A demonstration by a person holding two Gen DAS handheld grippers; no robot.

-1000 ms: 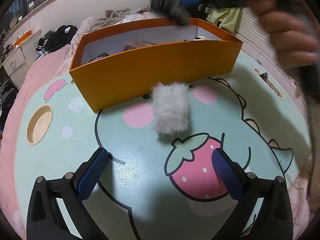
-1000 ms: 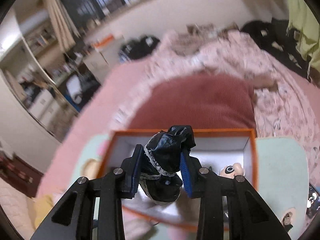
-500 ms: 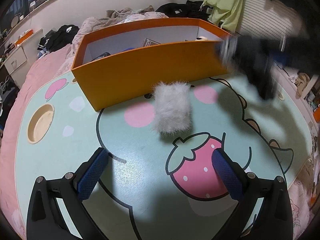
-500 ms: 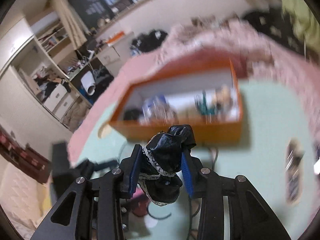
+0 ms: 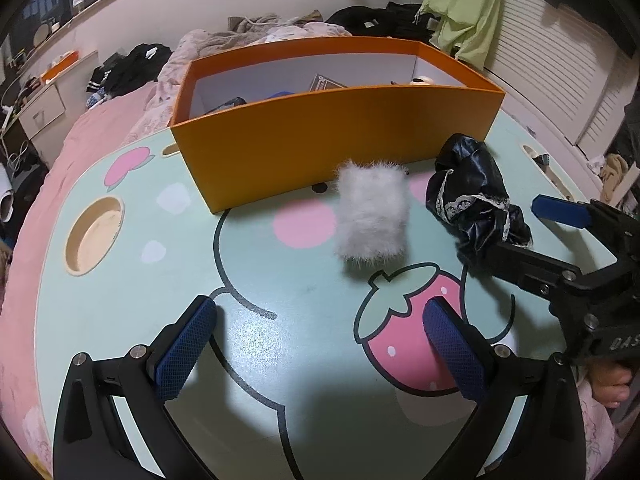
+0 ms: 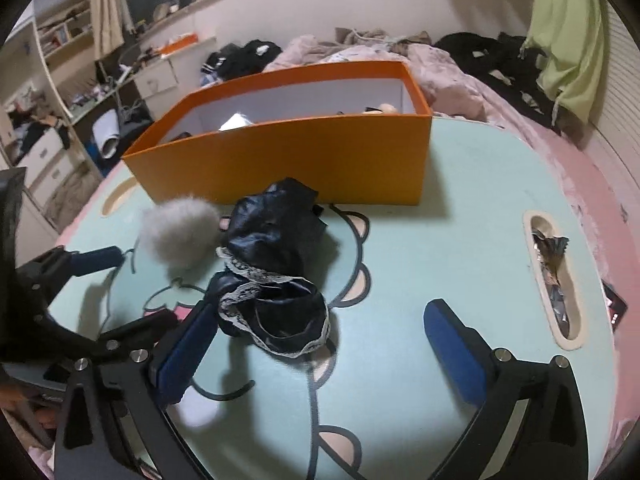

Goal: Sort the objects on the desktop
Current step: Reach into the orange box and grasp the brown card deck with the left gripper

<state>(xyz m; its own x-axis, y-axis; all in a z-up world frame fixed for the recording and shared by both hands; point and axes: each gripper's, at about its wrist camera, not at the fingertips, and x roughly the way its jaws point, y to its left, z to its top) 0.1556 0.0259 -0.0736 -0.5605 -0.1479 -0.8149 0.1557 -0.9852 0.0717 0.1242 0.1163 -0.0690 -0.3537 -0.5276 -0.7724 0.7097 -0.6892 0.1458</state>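
Black satin cloth with white lace trim [image 6: 272,276] lies crumpled on the mint-green cartoon-printed bench [image 6: 460,240], just ahead of the right gripper [image 6: 320,344], whose blue-padded fingers [image 6: 454,356] stand spread wide; the left-hand pad sits just beside the cloth's near edge, though whether it touches cannot be told, and the other pad is well apart from it. In the left wrist view the same cloth [image 5: 472,196] shows to the right of and beyond the left gripper [image 5: 320,344], with the right gripper [image 5: 532,228] reaching in from the right side behind it. The left gripper is likewise spread open and holds nothing, hovering over the pink strawberry print [image 5: 404,336] on the bench [image 5: 260,264]. Ahead of it, between its fingers and the far box, rests a white fluffy fur pouch [image 5: 372,216], which in the right wrist view [image 6: 180,236] lies left of the black cloth and just beside it. Beyond both stands a long orange cardboard box with a white interior [image 5: 320,136], open-topped, with several small items inside too hidden to name; it is the farthest thing on the bench from both grippers [image 6: 300,160].
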